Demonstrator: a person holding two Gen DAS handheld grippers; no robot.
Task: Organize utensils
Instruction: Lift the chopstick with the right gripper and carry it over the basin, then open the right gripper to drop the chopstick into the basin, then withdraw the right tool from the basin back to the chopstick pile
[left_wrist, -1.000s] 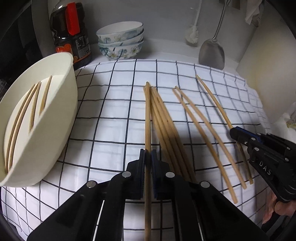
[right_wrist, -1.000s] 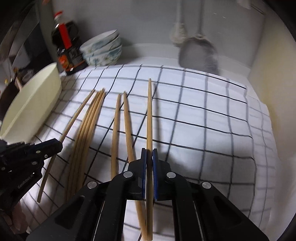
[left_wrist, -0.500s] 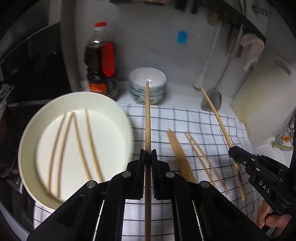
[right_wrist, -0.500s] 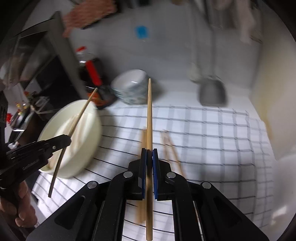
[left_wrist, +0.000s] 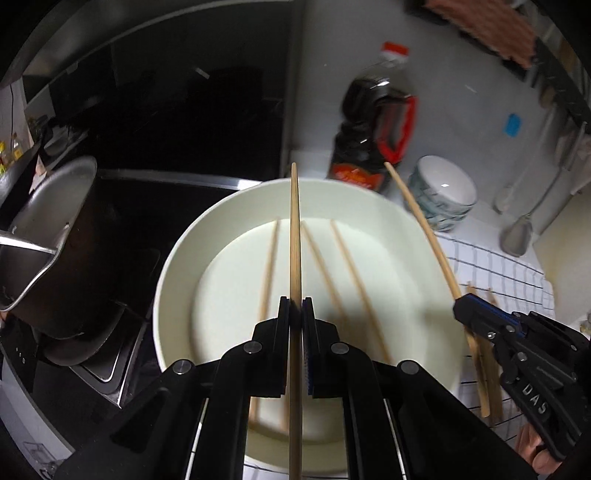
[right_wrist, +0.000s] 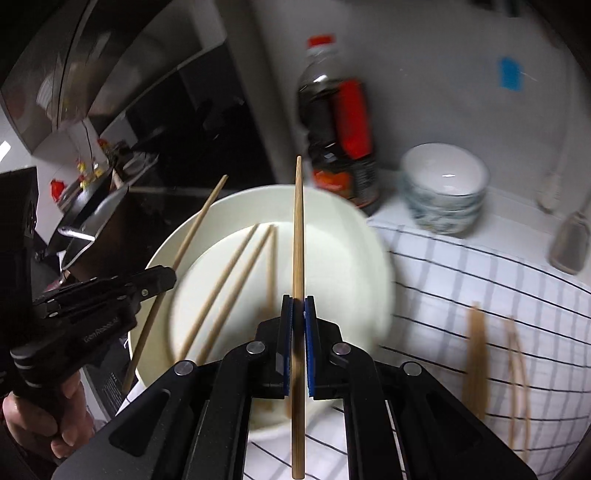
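Note:
My left gripper (left_wrist: 295, 314) is shut on a wooden chopstick (left_wrist: 294, 236) and holds it above the white basin (left_wrist: 177, 266), pointing across it. Three chopsticks (left_wrist: 351, 273) lie inside the basin. My right gripper (right_wrist: 298, 306) is shut on another chopstick (right_wrist: 298, 229), also over the basin (right_wrist: 373, 266). The right gripper shows in the left wrist view (left_wrist: 467, 308) at the basin's right rim. The left gripper shows in the right wrist view (right_wrist: 162, 278) at the basin's left rim. Several chopsticks (right_wrist: 476, 354) still lie on the checked cloth (right_wrist: 480, 266).
A dark sauce bottle (left_wrist: 373, 136) and stacked bowls (left_wrist: 443, 192) stand behind the basin. A metal pot (left_wrist: 48, 236) sits on the stove at left. A spatula (left_wrist: 517, 236) hangs on the wall at the back right.
Both grippers lifted their chopsticks off the cloth and swung left, from over the cloth to over the white basin.

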